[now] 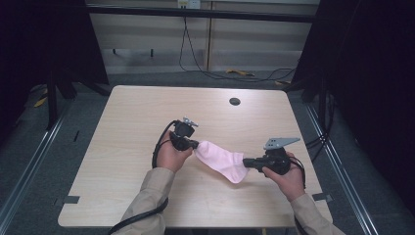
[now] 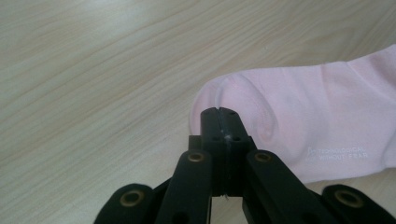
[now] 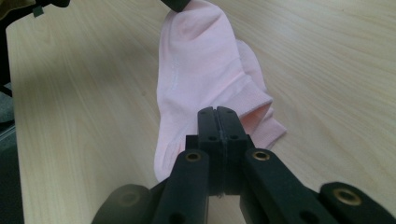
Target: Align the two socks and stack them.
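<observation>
- Your left gripper (image 2: pixel 219 116) is clamped on the toe of the pale pink cotton sock (image 1: pixel 221 159).
- Your right gripper (image 3: pixel 217 114) pinches its cuff.
- Pulling apart could tug the fabric free.

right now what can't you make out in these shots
- Print on the sock, left gripper view: too small and faint to read fully.
- Sock toe edge under the left gripper: hidden by the shut jaws.
- Cuff edge at the right gripper, right gripper view: jaws cover it.
- Dark round spot on the table, high view: too small to identify.
</observation>
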`<state>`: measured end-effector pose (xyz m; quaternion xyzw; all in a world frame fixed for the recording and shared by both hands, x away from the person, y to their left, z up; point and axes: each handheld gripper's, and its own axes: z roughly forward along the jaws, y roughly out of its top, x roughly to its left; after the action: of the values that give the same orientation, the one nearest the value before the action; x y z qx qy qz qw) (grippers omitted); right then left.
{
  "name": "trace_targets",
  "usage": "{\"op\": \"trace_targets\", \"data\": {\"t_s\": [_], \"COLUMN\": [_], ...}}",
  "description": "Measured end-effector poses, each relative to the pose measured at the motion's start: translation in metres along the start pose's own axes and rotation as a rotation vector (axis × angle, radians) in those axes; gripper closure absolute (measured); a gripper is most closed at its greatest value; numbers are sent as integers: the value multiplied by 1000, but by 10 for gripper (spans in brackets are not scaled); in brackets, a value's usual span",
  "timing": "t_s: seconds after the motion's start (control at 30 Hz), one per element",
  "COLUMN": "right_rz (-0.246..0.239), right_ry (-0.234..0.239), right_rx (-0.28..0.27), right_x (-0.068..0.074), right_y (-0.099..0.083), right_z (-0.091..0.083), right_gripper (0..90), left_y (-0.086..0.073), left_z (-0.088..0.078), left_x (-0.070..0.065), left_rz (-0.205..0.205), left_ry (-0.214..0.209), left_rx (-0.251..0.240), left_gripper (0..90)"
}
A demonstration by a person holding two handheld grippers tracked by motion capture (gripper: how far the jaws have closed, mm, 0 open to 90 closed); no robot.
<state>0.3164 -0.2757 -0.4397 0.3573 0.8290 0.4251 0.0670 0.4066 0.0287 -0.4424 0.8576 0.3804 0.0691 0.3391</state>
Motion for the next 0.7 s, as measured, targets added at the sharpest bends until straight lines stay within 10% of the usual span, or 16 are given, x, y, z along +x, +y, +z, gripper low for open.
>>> {"op": "trace_targets", "data": {"t_s": [0.7], "right_rz": [48], "right_ry": [-35], "right_rx": [42], "right_x": [-29], "right_y": [-19], "right_z": [24], "right_gripper": [885], "left_y": [-4], "left_z": [23], "left_x": [2], "left_rz": [3], "left_ry": [28], "left_rx": [24], "left_gripper": [900]}}
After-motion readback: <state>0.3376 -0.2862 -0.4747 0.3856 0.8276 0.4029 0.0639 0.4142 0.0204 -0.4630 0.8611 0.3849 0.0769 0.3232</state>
